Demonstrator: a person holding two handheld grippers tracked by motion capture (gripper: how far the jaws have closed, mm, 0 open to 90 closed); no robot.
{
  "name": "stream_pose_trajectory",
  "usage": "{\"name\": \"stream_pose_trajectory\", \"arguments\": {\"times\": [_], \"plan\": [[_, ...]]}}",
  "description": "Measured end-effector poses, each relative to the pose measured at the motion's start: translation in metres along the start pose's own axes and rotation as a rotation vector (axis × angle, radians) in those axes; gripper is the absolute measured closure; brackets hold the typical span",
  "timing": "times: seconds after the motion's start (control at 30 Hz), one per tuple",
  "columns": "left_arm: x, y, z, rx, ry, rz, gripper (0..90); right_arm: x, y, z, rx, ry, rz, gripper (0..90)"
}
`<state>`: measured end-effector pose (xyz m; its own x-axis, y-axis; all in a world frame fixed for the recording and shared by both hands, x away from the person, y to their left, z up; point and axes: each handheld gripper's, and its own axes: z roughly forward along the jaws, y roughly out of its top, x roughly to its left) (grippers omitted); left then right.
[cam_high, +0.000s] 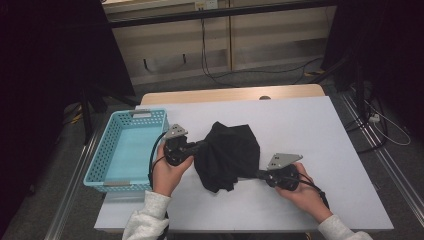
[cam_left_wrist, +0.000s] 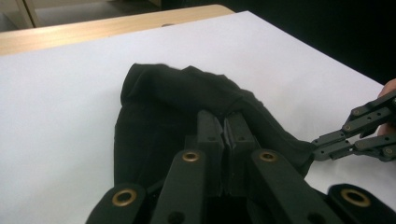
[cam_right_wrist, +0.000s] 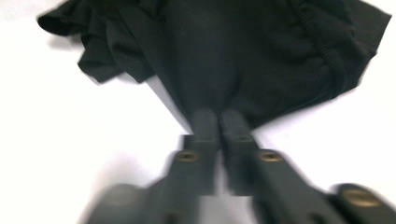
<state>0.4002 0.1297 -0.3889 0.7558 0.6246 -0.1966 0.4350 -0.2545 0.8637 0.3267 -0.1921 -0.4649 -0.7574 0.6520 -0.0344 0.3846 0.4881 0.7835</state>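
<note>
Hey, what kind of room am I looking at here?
Probably a lab or studio set up for recording, not a home: a white-topped table on metal floor rails, black curtains at both sides, loose cables across the grey floor, and hand-held grippers working a black cloth.

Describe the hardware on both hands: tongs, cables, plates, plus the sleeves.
Left tongs and right tongs match: matte black bodies, linkage arms with brass-coloured pivot rivets, and flat rectangular black fingertips. A grey three-cornered plate tops each. A black cable loops from the left; another trails from the right. Both sleeves are light grey knit with ribbed cuffs.
</note>
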Motion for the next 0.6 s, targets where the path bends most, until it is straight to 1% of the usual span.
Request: {"name": "stream_pose_trajectory", "arguments": {"times": [0.07,0.17,0.23,0.33,0.37,0.43,0.47,0.57,0.6], "plan": [[-0.001,0.002,-0.003,-0.004,0.003,0.003,87.4,-0.003,0.002,-0.006,-0.027,0.007,0.019,89.0],[-0.001,0.006,-0.009,-0.018,0.004,0.007,87.4,-0.010,0.007,-0.022,-0.065,0.008,0.053,89.1],[-0.003,0.010,-0.012,-0.027,-0.002,0.016,87.4,-0.019,0.011,-0.039,-0.123,-0.011,0.089,89.1],[-0.006,0.012,-0.012,-0.027,-0.006,0.029,87.4,-0.029,0.014,-0.060,-0.177,-0.038,0.117,89.1],[-0.006,0.012,-0.010,-0.032,-0.008,0.027,87.4,-0.031,0.014,-0.064,-0.188,-0.043,0.122,89.1],[-0.007,0.009,-0.004,-0.018,-0.015,0.027,87.3,-0.037,0.014,-0.072,-0.199,-0.063,0.139,89.2],[-0.007,0.007,0.002,-0.014,-0.021,0.029,87.2,-0.039,0.013,-0.074,-0.196,-0.075,0.145,89.2],[-0.008,-0.002,0.018,-0.001,-0.039,0.047,86.2,-0.047,0.006,-0.074,-0.176,-0.115,0.172,89.2],[-0.008,-0.003,0.021,0.003,-0.034,0.061,83.9,-0.050,0.002,-0.073,-0.163,-0.127,0.190,89.2]]}}
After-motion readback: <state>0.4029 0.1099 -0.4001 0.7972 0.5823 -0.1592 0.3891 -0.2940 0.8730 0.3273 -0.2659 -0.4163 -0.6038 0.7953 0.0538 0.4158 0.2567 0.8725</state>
